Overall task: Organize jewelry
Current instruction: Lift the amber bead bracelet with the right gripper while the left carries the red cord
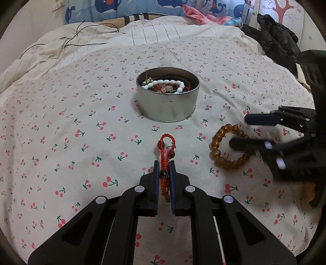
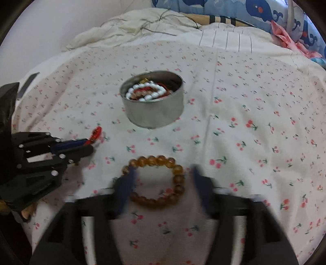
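Observation:
A round metal tin (image 1: 167, 106) stands on the cherry-print bedsheet and holds a white bead bracelet (image 1: 163, 83) and other jewelry; it also shows in the right wrist view (image 2: 152, 114). My left gripper (image 1: 164, 163) is shut on a red braided cord bracelet (image 1: 166, 150), whose loop sticks out ahead of the fingers; it also shows in the right wrist view (image 2: 95, 132). An amber bead bracelet (image 1: 219, 146) lies flat on the sheet. My right gripper (image 2: 163, 169) is open, blurred, with its fingers either side of the amber bracelet (image 2: 177, 179).
A rumpled cream blanket (image 1: 81, 40) with a black cable (image 1: 69, 38) lies behind the sheet. Dark clothing (image 1: 279, 40) is heaped at the far right, and pink fabric (image 1: 195, 12) by the whale-print headboard.

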Tool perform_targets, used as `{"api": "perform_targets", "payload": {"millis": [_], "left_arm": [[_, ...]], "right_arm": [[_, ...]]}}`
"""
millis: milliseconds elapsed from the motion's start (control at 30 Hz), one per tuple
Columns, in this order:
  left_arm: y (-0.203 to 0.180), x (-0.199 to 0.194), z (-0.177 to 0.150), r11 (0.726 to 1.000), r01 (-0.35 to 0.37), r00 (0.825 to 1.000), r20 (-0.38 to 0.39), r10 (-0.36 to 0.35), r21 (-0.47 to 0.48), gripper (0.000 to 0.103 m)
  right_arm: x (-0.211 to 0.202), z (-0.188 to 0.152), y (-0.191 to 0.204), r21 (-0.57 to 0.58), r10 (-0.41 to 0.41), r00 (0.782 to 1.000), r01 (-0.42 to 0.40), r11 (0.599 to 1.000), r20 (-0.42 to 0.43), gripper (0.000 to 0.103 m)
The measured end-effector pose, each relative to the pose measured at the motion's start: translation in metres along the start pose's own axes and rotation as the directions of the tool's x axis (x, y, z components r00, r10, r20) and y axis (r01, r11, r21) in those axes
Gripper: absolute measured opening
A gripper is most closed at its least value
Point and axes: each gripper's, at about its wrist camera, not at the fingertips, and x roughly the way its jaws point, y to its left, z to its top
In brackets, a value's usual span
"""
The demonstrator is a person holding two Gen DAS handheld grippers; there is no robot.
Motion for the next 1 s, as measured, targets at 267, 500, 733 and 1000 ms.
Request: {"api": "perform_targets", "payload": {"millis": [267,500,733,1000], "left_arm": [[0.001,0.002,-0.001,1.000,0.001,1.000,-0.009,-0.001,0.001,0.008],[0.000,0.002,-0.001,1.000,0.000,1.000,-0.006,0.000,0.008,0.008],[0.000,-0.003,0.001,1.000,-0.004,1.000,0.010,0.004,0.013,0.008],[0.000,-0.003,0.002,1.000,-0.006,1.000,0.013,0.006,0.014,0.008]], "right_arm": [[0.025,-0.012,0.027,-0.172,-0.101,0.992,0.088,0.981,-0.070,0.089],[0.023,-0.005,0.008,-0.057,-0.035,0.997,0.031,0.998,-0.067,0.023],[0.006,0.001,0.001,-0.005,0.013,1.000,-0.013,1.000,0.002,0.012],[0.000,0.004,-0.009,0.067,0.084,0.996,-0.085,0.994,0.012,0.048]]}}
